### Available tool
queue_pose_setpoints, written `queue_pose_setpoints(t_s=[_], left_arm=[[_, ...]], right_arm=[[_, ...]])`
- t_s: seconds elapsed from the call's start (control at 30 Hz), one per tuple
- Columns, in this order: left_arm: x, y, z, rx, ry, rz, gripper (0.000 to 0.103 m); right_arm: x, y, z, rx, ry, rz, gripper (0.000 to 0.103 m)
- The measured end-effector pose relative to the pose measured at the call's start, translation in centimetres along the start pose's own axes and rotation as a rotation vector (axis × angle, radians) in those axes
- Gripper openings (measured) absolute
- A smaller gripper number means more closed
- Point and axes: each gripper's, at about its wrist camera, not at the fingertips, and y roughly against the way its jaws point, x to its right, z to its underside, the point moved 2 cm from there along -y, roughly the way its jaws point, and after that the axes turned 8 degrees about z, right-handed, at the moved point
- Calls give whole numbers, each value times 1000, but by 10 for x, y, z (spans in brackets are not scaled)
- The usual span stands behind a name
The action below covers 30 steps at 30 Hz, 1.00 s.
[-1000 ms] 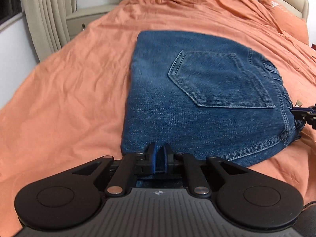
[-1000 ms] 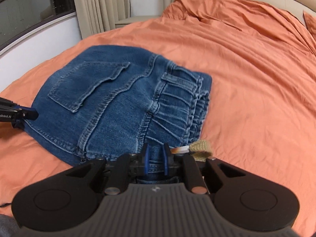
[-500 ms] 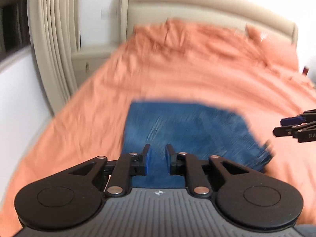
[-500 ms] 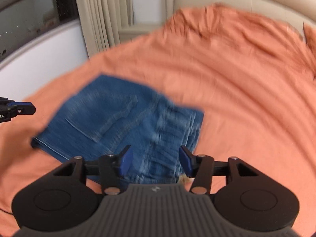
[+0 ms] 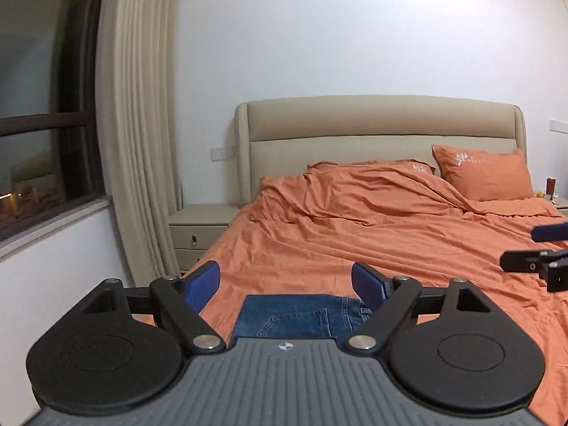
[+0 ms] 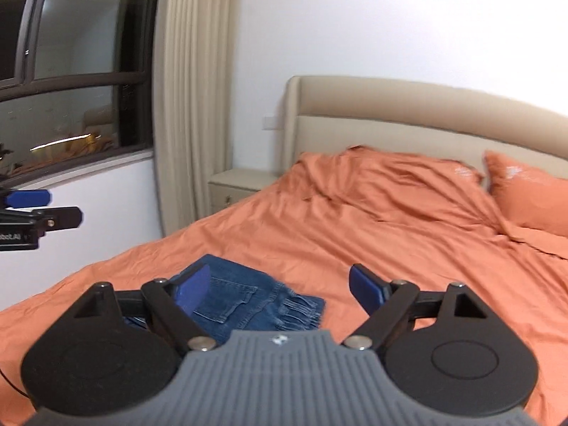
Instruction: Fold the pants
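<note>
One pair of blue pants [image 5: 298,316] lies folded into a small flat pile on the orange bed [image 5: 390,245], near its foot end. Two grippers are up in the air above it. The left gripper [image 5: 285,284] is wide apart and holds nothing. The right gripper [image 6: 280,284] is spread wide too and holds nothing. Two orange pillows [image 5: 484,174] lie by the headboard [image 5: 372,120].
</note>
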Motion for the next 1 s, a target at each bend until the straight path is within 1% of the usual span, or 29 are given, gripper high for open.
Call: queue_pose_setpoints(t_s=[0.1, 0.23, 0.3, 0.37, 0.43, 0.53, 0.63, 0.73, 0.83, 1.0], left_arm=[[8, 12, 15, -25, 10, -47, 102], [13, 12, 41, -86, 31, -103, 102], [15, 11, 54, -115, 45, -109, 102], [17, 7, 67, -142, 60, -121, 102], [19, -2, 81, -175, 72, -134, 102], [22, -11, 101, -226, 86, -163, 102], [22, -20, 114, -273, 108, -151, 102], [25, -31, 122, -318, 105, -146, 102], [28, -40, 128, -358, 105, -137, 102], [29, -48, 130, -385, 108, -120, 102]], right_arm=[[-3, 26, 19, 10, -30, 39, 82], [-9, 41, 51, -53, -103, 66, 82], [-11, 41, 67, -77, -153, 62, 82], [-14, 39, 80, -83, -181, 85, 82], [-21, 35, 89, -95, -153, 106, 82], [-30, 21, 101, -121, -120, 115, 82], [-32, 10, 116, -169, -128, 108, 82], [-33, -5, 129, -222, -136, 99, 82], [-34, -16, 135, -256, -142, 99, 82], [-36, -25, 140, -286, -139, 91, 82]])
